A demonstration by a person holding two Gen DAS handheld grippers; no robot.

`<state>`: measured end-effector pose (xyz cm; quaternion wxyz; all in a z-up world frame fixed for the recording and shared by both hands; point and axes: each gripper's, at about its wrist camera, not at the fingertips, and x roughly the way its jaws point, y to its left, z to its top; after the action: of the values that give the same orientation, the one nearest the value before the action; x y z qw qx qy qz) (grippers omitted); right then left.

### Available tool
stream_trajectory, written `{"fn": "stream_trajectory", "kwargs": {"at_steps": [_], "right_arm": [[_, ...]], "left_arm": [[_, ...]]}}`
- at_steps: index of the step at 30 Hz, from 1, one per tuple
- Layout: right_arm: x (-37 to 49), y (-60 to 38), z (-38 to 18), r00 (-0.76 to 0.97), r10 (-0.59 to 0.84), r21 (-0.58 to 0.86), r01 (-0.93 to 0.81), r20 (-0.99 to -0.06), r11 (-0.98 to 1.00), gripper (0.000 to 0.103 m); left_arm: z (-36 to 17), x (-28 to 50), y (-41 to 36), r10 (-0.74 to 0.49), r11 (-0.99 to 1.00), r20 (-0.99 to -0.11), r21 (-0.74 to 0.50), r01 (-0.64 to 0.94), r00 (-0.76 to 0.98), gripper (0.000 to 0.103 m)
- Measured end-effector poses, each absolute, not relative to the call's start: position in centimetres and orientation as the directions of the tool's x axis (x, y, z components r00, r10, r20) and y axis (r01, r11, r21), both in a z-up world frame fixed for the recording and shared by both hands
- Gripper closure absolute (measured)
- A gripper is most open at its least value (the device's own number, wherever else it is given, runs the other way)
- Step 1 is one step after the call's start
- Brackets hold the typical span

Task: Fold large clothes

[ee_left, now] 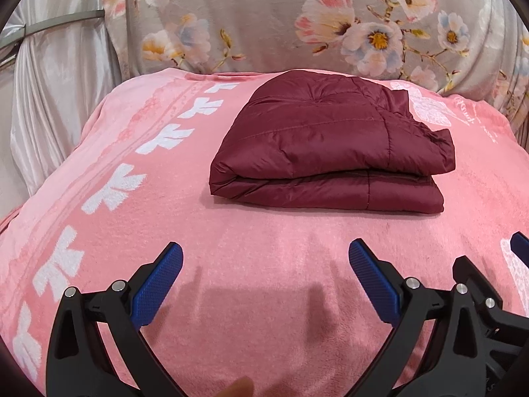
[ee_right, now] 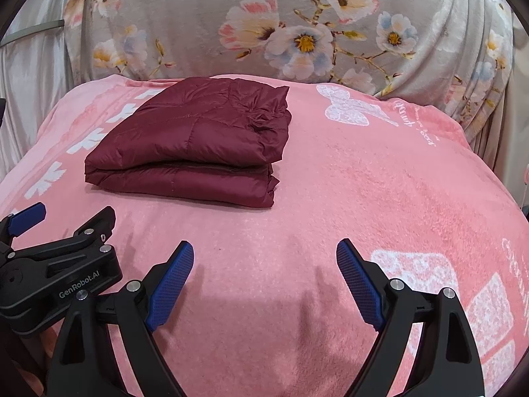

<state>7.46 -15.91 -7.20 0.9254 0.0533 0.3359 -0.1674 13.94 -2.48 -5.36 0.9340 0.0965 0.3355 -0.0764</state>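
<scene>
Your left gripper (ee_left: 266, 263) and right gripper (ee_right: 264, 259) both stand apart, nothing between their pads, over the pink blanket (ee_left: 264, 238). The folded maroon jacket (ee_left: 327, 152) lies ahead on it, untouched. Its far edge is hidden; your fingertip (ee_left: 239, 388) is cut off.

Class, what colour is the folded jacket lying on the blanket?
Dark maroon. The jacket shows best in the left wrist view.

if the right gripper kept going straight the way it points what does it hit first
Probably the bare pink blanket. The right gripper tilts down with open, empty jaws, and the folded maroon jacket lies left of its line, though depth is unclear.
</scene>
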Motion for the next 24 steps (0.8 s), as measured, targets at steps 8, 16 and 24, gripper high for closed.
{"fn": "stream_trajectory", "kwargs": {"at_steps": [8,16,24], "right_arm": [[7.62,-16.15,-7.21,0.717,-0.275,-0.019,0.343,-0.64,0.939,0.017],[7.55,-16.19,-7.22,0.718,-0.276,-0.019,0.343,-0.639,0.939,0.017],[7.56,-16.19,-7.24,0.717,-0.276,-0.021,0.343,-0.64,0.939,0.017]], "left_arm": [[-5.35,13.97,-2.48,-0.067,0.97,-0.638,0.139,0.201,0.767,0.005],[-5.31,13.84,-2.45,-0.063,0.97,-0.632,0.143,0.197,0.773,0.005],[-5.32,13.83,-2.4,-0.061,0.97,-0.632,0.146,0.196,0.773,0.005]]}}
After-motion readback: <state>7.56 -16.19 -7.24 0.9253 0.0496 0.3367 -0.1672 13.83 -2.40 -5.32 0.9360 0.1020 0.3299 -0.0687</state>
